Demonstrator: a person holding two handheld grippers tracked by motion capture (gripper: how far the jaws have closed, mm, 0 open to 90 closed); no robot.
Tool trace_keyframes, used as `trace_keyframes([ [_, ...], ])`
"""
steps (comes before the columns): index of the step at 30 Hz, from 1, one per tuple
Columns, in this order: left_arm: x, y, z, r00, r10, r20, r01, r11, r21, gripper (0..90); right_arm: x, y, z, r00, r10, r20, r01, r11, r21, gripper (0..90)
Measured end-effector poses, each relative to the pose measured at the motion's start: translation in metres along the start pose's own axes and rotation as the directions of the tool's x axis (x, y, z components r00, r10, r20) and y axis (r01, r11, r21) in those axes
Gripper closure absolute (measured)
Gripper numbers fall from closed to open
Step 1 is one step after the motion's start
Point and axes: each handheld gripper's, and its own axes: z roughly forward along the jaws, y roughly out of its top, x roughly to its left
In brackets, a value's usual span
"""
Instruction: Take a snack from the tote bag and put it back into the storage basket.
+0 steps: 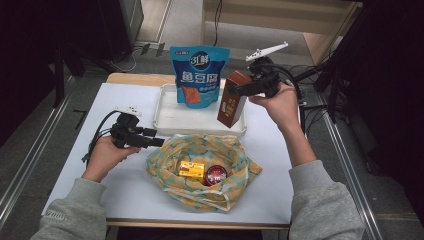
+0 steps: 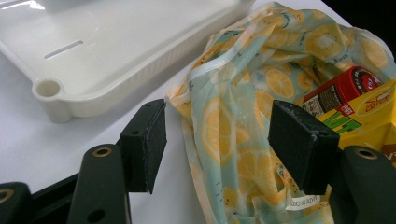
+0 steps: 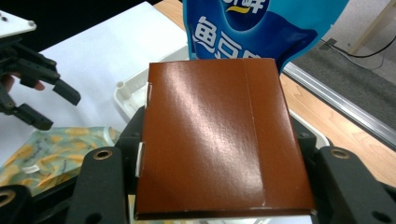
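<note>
Here the right gripper (image 1: 246,89) has its fingers clamped on the flanks of a brown carton (image 1: 233,99), which hangs tilted above the right end of the white tray (image 1: 167,111); whether its bottom corner touches the tray I cannot tell. To set it down well, I judge the carton should be levelled first, then lowered onto the bare tray floor just right of the upright blue snack pouch (image 1: 199,75) without nudging it, and let go only once the base sits flat. The left gripper (image 1: 158,138) rests with fingers apart, holding nothing, at the rim of the lemon-print bag (image 1: 165,156) on the surface; it is well placed to steady that rim. A yellow box (image 1: 192,170) and a red-lidded tin (image 1: 216,175) lie inside the bag.
</note>
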Motion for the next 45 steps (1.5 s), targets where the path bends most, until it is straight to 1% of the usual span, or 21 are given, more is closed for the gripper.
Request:
trace_keyframes([
  [10,0.001,0.000,0.000,1.0000,0.001,0.002,-0.001,1.0000,0.004,37.1,-0.002,0.008,0.023,1.0000,0.003,0.001,-0.003,1.000,0.001,44.2],
  [13,0.001,0.000,0.000,1.0000,0.000,0.001,0.000,1.0000,0.004,37.1,-0.003,0.011,0.031,0.9999,0.016,-0.002,-0.016,1.000,0.002,44.2],
  [19,0.002,0.000,-0.001,1.0000,0.003,0.004,-0.003,1.0000,-0.001,37.1,-0.005,0.014,0.043,0.9998,0.019,0.004,-0.019,1.000,0.000,44.2],
  [22,0.002,0.000,-0.001,1.0000,0.003,0.004,-0.003,1.0000,0.000,37.1,-0.005,0.016,0.049,0.9996,0.027,-0.004,-0.027,1.000,-0.003,44.2],
  [28,0.003,0.000,-0.001,1.0000,0.003,0.005,-0.003,1.0000,0.001,37.1,-0.004,0.021,0.061,0.9997,0.025,-0.002,-0.025,1.000,0.005,44.2],
  [30,0.003,0.000,-0.001,1.0000,0.003,0.006,-0.003,1.0000,0.000,37.0,-0.004,0.021,0.065,0.9997,0.024,-0.001,-0.024,1.000,-0.002,44.2],
  [37,0.003,0.000,-0.001,1.0000,0.003,0.008,-0.003,1.0000,0.003,37.1,-0.003,0.023,0.081,0.9994,0.035,-0.003,-0.035,0.999,0.003,44.2],
  [45,0.004,0.000,-0.002,0.9999,0.002,0.014,-0.002,1.0000,-0.001,37.1,0.003,0.031,0.096,0.9996,0.027,-0.001,-0.027,1.000,0.010,44.1],
])
